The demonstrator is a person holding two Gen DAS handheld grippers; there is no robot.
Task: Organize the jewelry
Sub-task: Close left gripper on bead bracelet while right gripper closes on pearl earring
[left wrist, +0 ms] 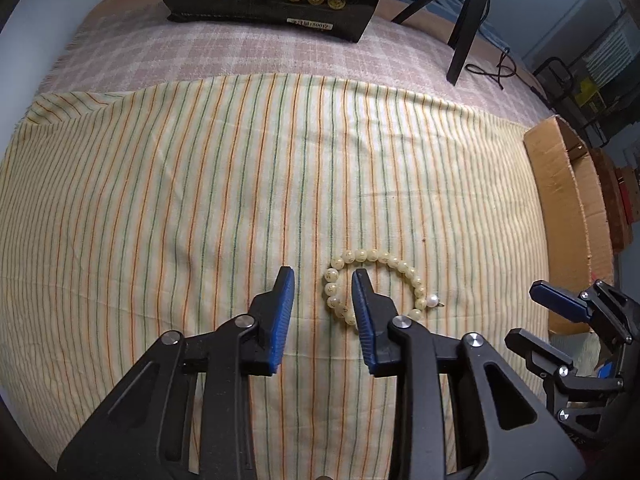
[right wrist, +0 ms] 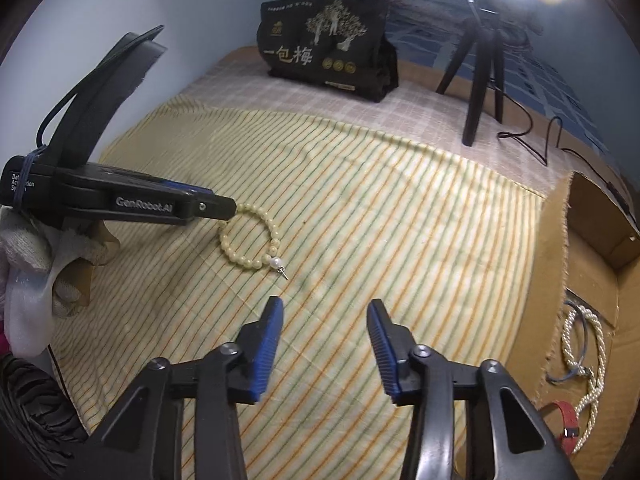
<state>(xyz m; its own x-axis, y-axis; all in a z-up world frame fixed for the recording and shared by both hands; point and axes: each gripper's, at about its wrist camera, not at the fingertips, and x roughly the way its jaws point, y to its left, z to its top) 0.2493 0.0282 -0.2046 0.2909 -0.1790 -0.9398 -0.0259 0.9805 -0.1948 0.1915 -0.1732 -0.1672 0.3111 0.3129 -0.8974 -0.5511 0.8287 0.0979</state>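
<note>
A: Bracelet (left wrist: 374, 286) first. Where's it sit?

B: Cream bead loop, flat on the striped cloth (left wrist: 160, 200), w/ one white pearl and a small metal pin on its side toward the cardboard box (left wrist: 560, 200). In left wrist view part of the loop is hidden behind the left gripper's inner finger, approx the near edge of the ring.

A: Left gripper (left wrist: 323, 280)?

B: Fingers spread, nothing pinched. One blue pad tip lies inside the loop, the other outside it, so the bead string runs betw. them. Can't tell if a pad touches the beads. From right wrist view the left gripper (right wrist: 224, 208) is side-on, tip at the bracelet's (right wrist: 250, 240) far edge, gap not visible from there. Gloved hand (right wrist: 36, 264) on its handle, mostly cut off by the frame.

A: Right gripper (right wrist: 324, 312)?

B: Also spread wide, empty, near the bracelet on the pearl side, not touching. In left view only its edge shows.

A: Box contents?

B: Right view: twisted white cord (right wrist: 584, 344), a thin blue loop, sth red at the bottom, partly cut off. Hard to identify.

A: Beyond the bracelet?

B: Black bag (right wrist: 328, 56) w/ gold print, top cropped in left view, and a black tripod (right wrist: 478, 76), its head lost in lamp glare.
</note>
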